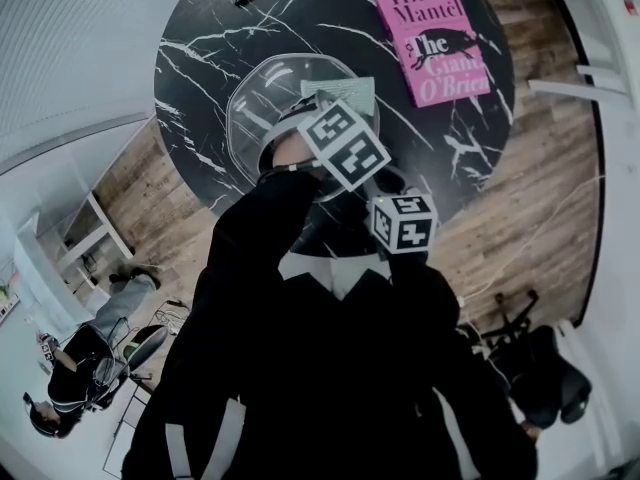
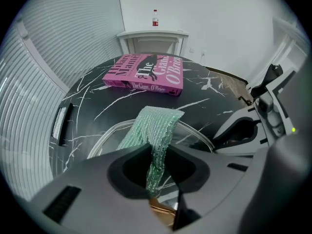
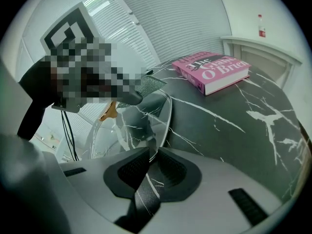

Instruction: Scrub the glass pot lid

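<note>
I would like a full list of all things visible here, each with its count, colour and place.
table: one, black marble, round, under the work
glass pot lid: one, clear, above the table
scouring cloth: one, green, over the lid
book: one, pink, flat on the table beyond the lid
cabinet: one, white, behind the table
bottle: one, clear with red, on the cabinet
office chair: one, black, on the wood floor
seated person: one, dark clothes, away from the table
left claw: one, grey, shut on the scouring cloth
right claw: one, grey, shut on the lid's rim
</note>
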`<state>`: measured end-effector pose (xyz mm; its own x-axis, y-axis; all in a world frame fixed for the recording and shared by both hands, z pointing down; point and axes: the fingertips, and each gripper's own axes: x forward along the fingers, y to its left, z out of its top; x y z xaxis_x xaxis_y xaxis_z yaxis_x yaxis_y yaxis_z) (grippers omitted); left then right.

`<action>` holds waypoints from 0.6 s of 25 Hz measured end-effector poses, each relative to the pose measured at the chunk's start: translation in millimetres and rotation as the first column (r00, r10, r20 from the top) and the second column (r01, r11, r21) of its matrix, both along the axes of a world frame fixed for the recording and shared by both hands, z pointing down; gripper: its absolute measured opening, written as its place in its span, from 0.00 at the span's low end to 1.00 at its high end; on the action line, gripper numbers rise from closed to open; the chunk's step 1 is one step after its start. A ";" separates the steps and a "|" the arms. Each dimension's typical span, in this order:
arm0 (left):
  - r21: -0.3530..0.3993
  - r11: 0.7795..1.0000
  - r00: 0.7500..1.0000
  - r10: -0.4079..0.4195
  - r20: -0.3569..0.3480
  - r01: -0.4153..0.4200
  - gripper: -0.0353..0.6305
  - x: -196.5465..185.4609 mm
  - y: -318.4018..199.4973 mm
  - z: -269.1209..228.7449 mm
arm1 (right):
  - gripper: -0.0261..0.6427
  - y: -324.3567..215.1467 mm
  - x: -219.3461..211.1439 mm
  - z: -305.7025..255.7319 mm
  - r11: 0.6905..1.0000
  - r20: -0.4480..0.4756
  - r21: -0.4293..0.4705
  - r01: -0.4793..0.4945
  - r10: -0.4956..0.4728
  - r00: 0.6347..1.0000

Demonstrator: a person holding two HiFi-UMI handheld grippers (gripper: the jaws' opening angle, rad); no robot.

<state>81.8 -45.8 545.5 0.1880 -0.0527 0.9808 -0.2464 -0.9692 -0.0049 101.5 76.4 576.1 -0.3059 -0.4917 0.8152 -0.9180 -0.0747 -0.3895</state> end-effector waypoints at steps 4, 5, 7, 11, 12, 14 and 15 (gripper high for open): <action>0.011 1.000 1.000 0.015 0.015 -0.015 0.18 -0.7 8.0 -0.2 | 0.10 -0.4 0.4 -0.4 1.000 0.004 0.004 -0.002 0.002 1.000; 0.011 1.000 1.000 0.015 0.014 -0.015 0.18 -0.9 10.1 -0.3 | 0.10 -0.2 0.6 -0.7 1.000 0.001 0.004 -0.001 0.001 1.000; 0.012 1.000 1.000 0.012 0.010 -0.013 0.18 -1.8 13.3 -0.6 | 0.10 0.0 0.4 -0.7 1.000 -0.002 0.004 0.001 -0.001 1.000; 0.010 1.000 1.000 0.009 0.003 -0.009 0.18 -3.4 19.6 -0.9 | 0.10 0.6 0.7 0.6 1.000 -0.001 0.002 0.000 0.000 1.000; 0.006 1.000 1.000 0.007 0.002 -0.007 0.18 -3.8 21.6 -1.3 | 0.10 0.5 0.9 0.7 1.000 0.000 0.002 -0.002 0.002 1.000; -0.002 1.000 1.000 0.004 0.000 -0.004 0.18 -4.9 26.3 -2.7 | 0.10 0.1 1.1 0.6 1.000 0.008 0.004 -0.006 0.006 1.000; -0.004 1.000 1.000 0.004 0.000 -0.004 0.18 -5.8 28.9 -3.3 | 0.10 -0.1 1.0 0.3 1.000 0.012 0.004 -0.007 0.007 1.000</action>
